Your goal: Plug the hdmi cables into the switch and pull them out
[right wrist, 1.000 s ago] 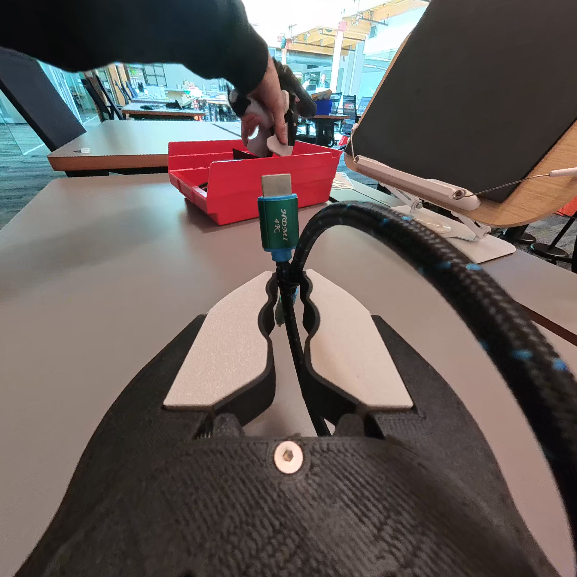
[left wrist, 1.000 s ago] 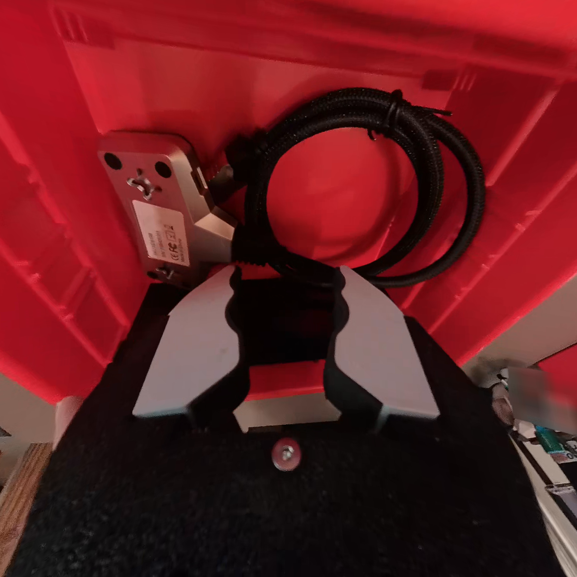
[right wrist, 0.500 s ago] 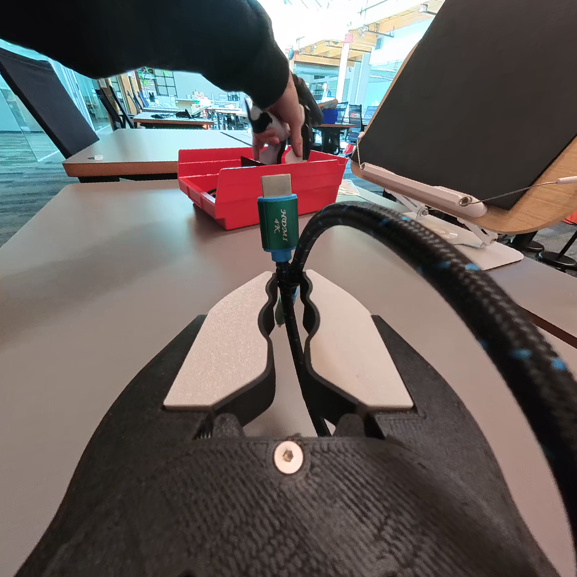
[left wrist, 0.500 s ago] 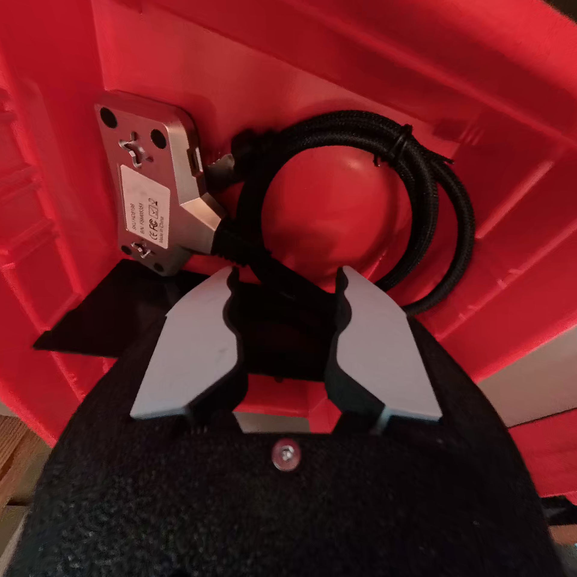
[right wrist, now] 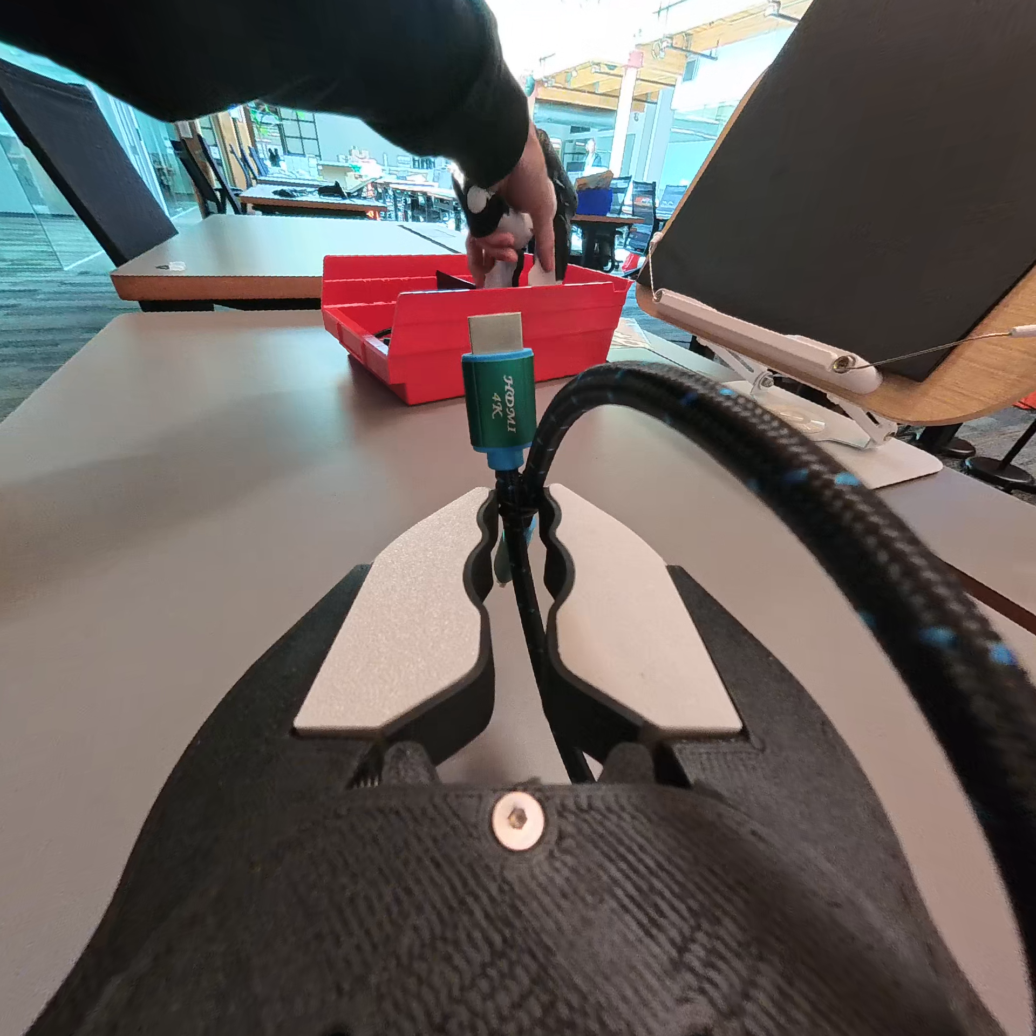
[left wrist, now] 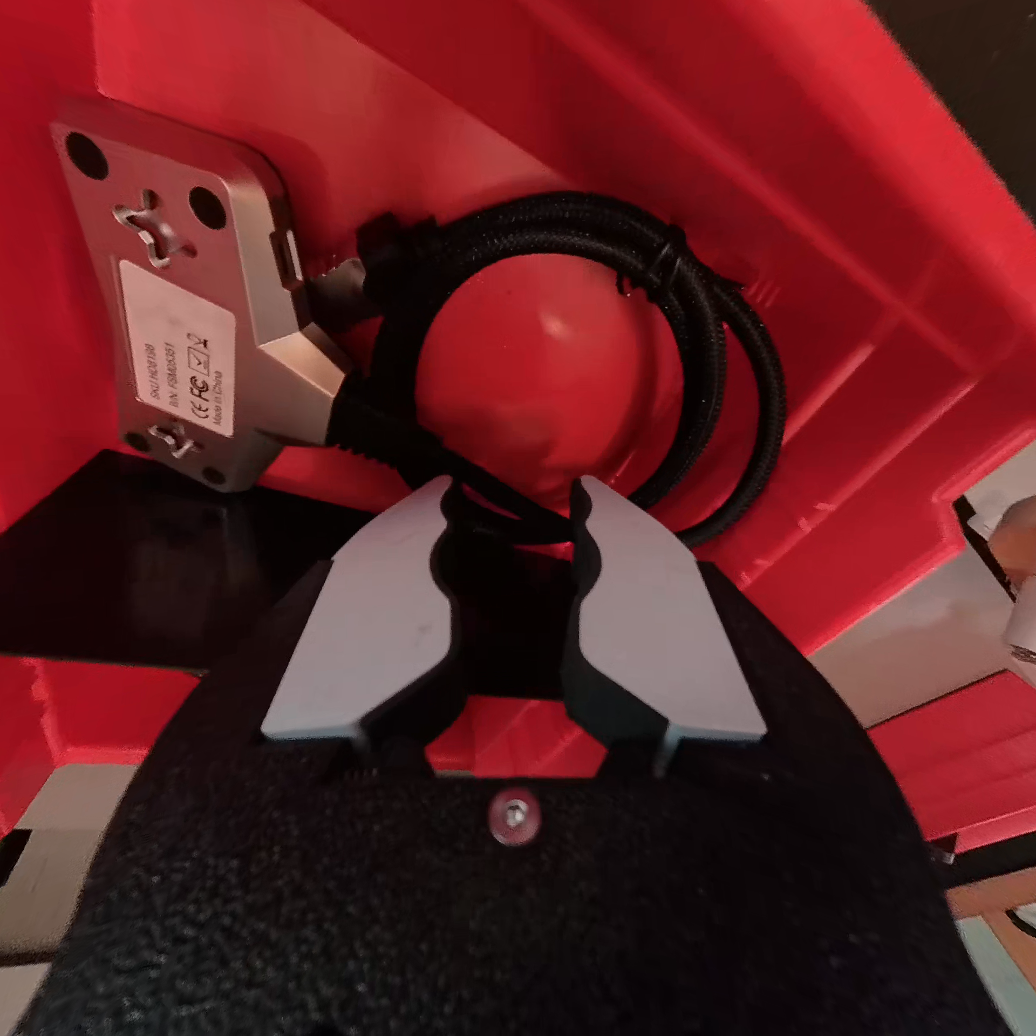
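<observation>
In the left wrist view a silver HDMI switch (left wrist: 179, 314) lies face down at the left of a red bin (left wrist: 701, 140). Its black braided cable (left wrist: 734, 359) is coiled beside it. My left gripper (left wrist: 516, 493) is open, and its fingertips straddle the cable just right of the switch. In the right wrist view my right gripper (right wrist: 518, 499) is shut on a black-and-blue braided HDMI cable (right wrist: 785, 476) just below its green plug (right wrist: 496, 403). The plug points up, above the table (right wrist: 196, 476). The red bin (right wrist: 504, 336) stands beyond it, with the left gripper (right wrist: 521, 269) reaching in.
A person's dark sleeve (right wrist: 336, 56) and hand (right wrist: 532, 196) reach over the bin. A tilted dark board on a white stand (right wrist: 841, 168) stands at the right of the table. A black divider (left wrist: 112, 549) lies in the bin left of the left gripper. Other tables are behind.
My left gripper has moved deeper into the bin and its jaws have narrowed around the switch's cable. The right gripper has moved a little closer to the bin, still holding its cable.
</observation>
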Available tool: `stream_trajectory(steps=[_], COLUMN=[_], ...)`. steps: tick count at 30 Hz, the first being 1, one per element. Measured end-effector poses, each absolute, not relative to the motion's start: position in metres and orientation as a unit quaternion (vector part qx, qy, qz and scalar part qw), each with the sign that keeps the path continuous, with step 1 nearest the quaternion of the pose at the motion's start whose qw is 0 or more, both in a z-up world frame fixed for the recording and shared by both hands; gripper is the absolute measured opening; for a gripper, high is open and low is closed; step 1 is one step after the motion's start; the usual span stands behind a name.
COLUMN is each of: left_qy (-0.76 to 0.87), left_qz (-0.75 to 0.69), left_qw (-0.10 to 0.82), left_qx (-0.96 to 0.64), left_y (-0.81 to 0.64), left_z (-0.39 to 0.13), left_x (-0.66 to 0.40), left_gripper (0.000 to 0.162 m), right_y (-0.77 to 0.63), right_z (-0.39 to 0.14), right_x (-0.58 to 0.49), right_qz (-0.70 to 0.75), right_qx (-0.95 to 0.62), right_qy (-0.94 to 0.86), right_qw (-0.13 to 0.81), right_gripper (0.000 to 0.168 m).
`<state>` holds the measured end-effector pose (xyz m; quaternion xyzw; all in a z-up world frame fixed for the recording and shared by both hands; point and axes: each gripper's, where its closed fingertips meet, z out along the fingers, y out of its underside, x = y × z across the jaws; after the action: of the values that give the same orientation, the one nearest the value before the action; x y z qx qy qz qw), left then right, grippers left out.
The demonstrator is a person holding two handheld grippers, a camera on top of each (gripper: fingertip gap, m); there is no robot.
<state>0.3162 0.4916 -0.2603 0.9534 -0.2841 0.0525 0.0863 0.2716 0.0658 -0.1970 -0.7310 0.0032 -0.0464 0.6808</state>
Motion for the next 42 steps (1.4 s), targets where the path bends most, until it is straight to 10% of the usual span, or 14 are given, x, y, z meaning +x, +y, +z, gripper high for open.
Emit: stream_trajectory(steps=[19,23,26,42], left_qy=[-0.508,-0.515,-0.508,-0.382], left_qz=[0.228,0.268,0.237,0.044], left_qw=[-0.196,-0.135,-0.11,0.003], left_qx=[0.807,0.803,0.821,0.923], left_y=[0.515,0.477,0.469,0.506], left_z=[-0.102,-0.103,-0.124,-0.216], left_x=[0.293,0.275,0.267,0.279], left_gripper=[0.0,0.0,0.037,0.088], right_y=[0.066,0.068,0.068,0.071], right_z=[-0.196,-0.198,-0.199,-0.204], right_x=[0.271,0.27,0.269,0.264], right_qz=[-0.05,-0.055,-0.058,-0.064], right_qx=[-0.729,-0.734,-0.735,-0.746], right_qy=[0.003,-0.004,-0.007,-0.024], right_qw=[0.683,0.677,0.675,0.663], right_gripper=[0.014,0.014,0.014,0.014])
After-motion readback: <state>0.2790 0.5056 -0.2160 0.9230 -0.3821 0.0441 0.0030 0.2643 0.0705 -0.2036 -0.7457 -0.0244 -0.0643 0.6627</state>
